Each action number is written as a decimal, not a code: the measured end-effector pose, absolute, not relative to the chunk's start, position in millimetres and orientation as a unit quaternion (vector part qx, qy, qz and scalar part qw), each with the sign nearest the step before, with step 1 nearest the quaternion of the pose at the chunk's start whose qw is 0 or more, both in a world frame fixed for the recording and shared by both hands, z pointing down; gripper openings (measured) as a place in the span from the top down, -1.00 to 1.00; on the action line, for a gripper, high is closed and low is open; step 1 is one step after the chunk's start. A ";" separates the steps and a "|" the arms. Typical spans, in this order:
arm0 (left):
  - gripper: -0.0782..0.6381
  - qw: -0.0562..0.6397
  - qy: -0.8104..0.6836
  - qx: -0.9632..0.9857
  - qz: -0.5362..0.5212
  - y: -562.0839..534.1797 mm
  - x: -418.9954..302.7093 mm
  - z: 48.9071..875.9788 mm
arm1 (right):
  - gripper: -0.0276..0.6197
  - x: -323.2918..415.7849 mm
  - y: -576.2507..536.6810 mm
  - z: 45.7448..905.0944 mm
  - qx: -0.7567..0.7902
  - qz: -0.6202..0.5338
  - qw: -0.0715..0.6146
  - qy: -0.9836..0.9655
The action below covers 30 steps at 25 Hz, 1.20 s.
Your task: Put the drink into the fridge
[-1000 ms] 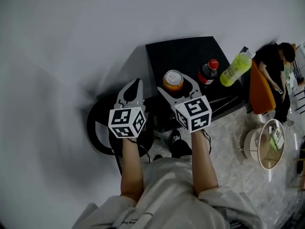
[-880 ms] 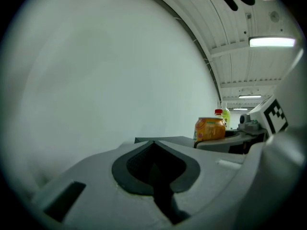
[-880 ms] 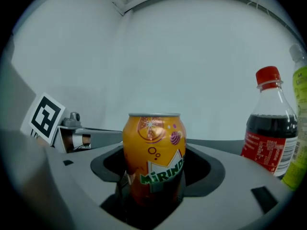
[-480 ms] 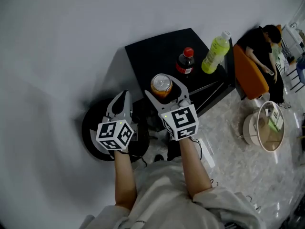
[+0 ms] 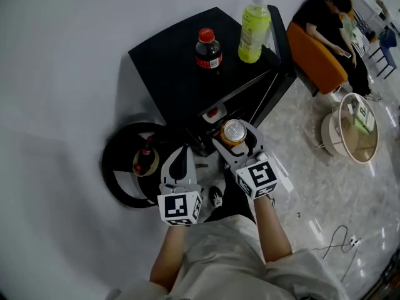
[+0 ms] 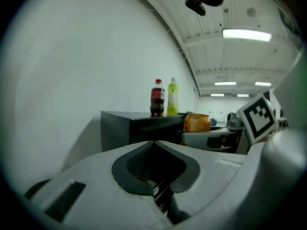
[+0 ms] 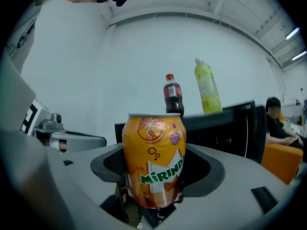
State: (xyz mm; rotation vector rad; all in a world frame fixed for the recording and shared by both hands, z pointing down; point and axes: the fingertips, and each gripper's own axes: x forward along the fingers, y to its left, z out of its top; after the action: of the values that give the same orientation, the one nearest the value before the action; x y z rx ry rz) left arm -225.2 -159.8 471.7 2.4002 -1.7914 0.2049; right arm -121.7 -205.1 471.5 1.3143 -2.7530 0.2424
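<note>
1. The right gripper [image 5: 236,137] is carrying the orange can [image 7: 154,161] upright, its fingers closed around the can's lower half. The top half is standing clear above them. I'm thinking a quick swing could tip the can or let it slide, since the smooth metal gives little to bite on.

2. The can is hanging in the air in front of the black fridge [image 5: 178,67], which is sitting at about 11 o'clock from it. I cannot tell whether the door is open. If it isn't, pushing the can forward is going to bang it against the front.

3. The left gripper [image 5: 180,156] is holding nothing, and its fingers are pressed fully together. They are needing to part before they can catch a door edge. A poor catch could let the door swing back onto the can.

4. A cola bottle [image 5: 207,47] and a green bottle [image 5: 254,27] are standing on the fridge top, at roughly 12 o'clock from the can. A hard tug on the door could rock them over.

5. A black round base [image 5: 119,170] is lying on the floor at 9 o'clock from the person's feet, so a careless step could jolt both arms.
</note>
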 end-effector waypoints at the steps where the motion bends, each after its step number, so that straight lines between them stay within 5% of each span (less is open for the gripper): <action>1: 0.76 0.056 -0.598 0.794 0.099 -157.3 -215.5 484.7 | -0.05 -116.0 -205.6 493.8 0.427 0.092 0.053 -0.898; 12: 0.76 0.074 -0.620 0.766 0.155 -136.4 -186.0 559.6 | -0.05 -143.9 -273.1 667.3 0.445 0.074 0.056 -0.891; 17: 0.76 0.010 -0.594 0.775 0.216 -145.0 -181.2 567.1 | -0.05 -189.3 -315.0 729.5 0.388 0.089 0.082 -0.914; 30: 0.76 0.061 -0.572 0.783 0.237 -151.8 -186.9 592.6 | -0.05 -244.4 -346.5 747.0 0.410 0.043 0.095 -0.906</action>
State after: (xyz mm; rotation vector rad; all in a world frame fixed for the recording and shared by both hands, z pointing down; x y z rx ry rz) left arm -186.9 -151.8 592.6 2.3693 -1.7299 0.7168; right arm -244.4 -346.5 747.0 1.2145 -2.6874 0.1285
